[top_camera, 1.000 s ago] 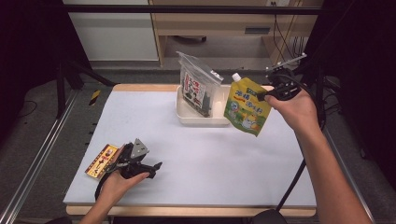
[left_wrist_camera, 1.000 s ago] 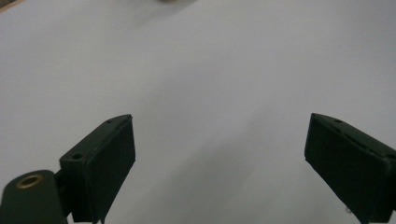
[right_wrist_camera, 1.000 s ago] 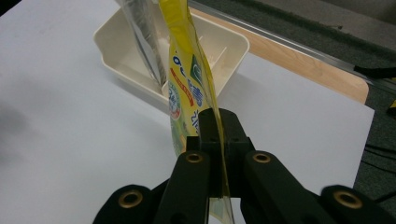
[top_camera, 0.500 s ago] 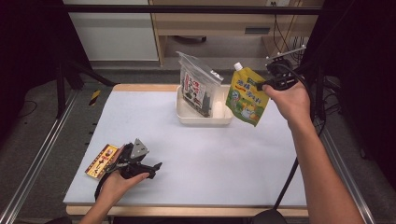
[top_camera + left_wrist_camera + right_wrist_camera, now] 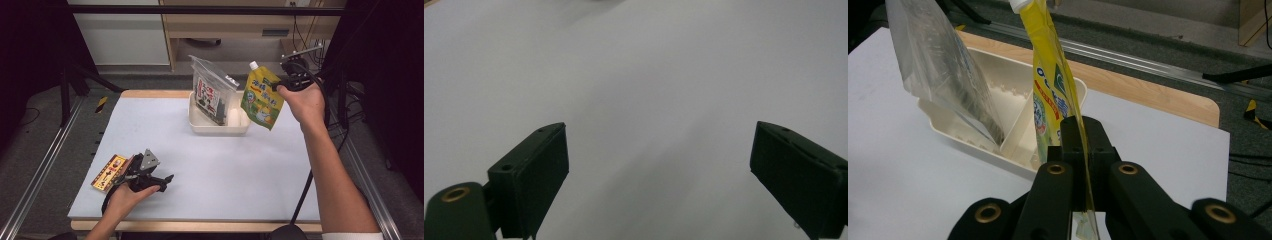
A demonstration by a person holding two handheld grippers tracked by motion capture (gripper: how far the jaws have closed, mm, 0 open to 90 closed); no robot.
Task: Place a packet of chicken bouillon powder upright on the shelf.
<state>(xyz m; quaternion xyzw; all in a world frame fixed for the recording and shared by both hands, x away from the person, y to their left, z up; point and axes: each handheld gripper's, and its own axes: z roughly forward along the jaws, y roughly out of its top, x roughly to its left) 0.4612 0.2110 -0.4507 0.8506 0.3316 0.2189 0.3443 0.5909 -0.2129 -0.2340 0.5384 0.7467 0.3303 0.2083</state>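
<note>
The table (image 5: 280, 170) carries a cream tray (image 5: 218, 128) near the middle of its far edge, and a clear zip bag (image 5: 212, 92) already stands in the tray's left part, leaning. The yellow spout pouch (image 5: 261, 96) hangs in the air just beside the tray's right end, not yet in it; placing it looks like the step in hand. The right gripper (image 5: 1082, 150) has its jaws clamped flat on the pouch's edge. A small yellow packet (image 5: 109, 172) waits at the near left corner, apparently next. Beside it, the left gripper (image 5: 161, 180) rests with jaws spread wide, holding nothing.
</note>
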